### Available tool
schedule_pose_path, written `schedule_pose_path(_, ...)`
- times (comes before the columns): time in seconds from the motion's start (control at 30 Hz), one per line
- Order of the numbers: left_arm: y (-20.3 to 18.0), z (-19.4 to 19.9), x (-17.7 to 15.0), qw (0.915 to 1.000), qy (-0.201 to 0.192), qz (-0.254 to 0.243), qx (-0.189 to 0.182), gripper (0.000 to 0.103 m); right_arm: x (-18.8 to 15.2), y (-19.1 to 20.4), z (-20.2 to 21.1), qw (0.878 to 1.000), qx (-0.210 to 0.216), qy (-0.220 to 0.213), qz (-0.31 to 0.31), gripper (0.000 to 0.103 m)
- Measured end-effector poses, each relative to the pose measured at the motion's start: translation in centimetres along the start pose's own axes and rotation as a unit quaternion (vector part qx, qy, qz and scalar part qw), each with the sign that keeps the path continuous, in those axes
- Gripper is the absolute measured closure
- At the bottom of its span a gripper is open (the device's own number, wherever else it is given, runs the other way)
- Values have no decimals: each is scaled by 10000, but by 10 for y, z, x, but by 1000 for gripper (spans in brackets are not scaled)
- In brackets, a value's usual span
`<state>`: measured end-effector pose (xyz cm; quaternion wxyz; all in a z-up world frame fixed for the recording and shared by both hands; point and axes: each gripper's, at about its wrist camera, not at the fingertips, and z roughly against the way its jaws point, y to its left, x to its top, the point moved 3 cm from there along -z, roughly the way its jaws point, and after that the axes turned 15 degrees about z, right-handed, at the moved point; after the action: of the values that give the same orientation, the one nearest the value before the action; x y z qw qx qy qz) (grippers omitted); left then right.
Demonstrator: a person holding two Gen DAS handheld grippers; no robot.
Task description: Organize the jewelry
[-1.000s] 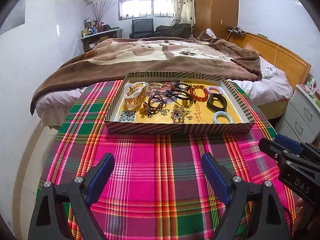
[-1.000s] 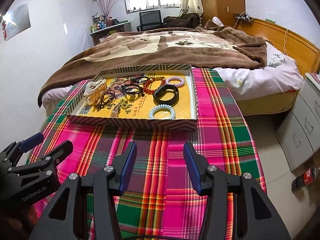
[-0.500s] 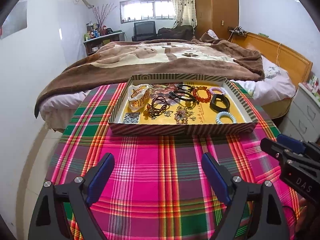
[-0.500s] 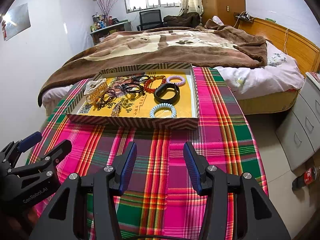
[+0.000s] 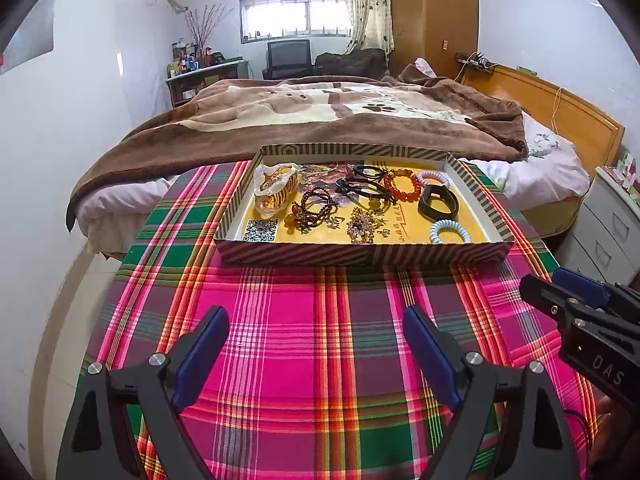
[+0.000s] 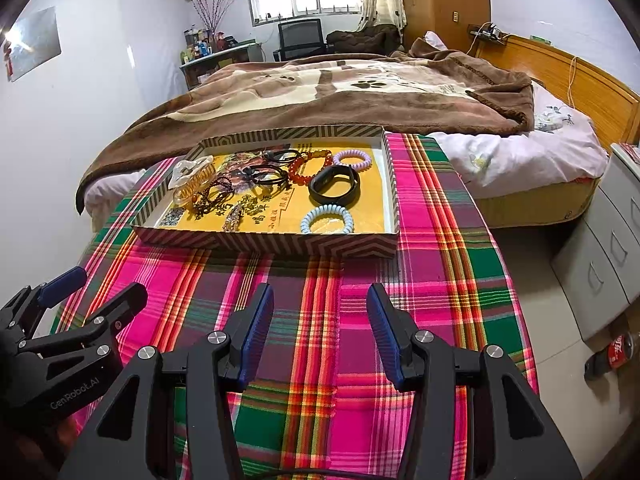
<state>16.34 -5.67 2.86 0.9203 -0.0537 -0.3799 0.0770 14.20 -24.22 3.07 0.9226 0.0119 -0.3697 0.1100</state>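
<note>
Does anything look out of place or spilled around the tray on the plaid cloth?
Nothing spilled: all the jewelry sits inside the striped tray. The one oddity is a cola bottle lying on its side on the floor by the grey drawers.

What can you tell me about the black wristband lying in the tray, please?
The black wristband is a closed, smooth, rubbery-looking loop with a wider flat section. It lies flat on the yellow floor of the striped tray, toward its right side, between the lilac coil hair tie and the pale blue one. Neither tool touches it.

Jewelry tray (image 6: 276,242) beyond open right gripper (image 6: 320,300)
</note>
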Motion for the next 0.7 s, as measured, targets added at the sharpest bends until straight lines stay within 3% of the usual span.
schedule_pose_path(0.7, -1, 3, 0, 10000, -68, -28, 59, 15, -3, 3, 0, 10000, 9, 2, -9, 54)
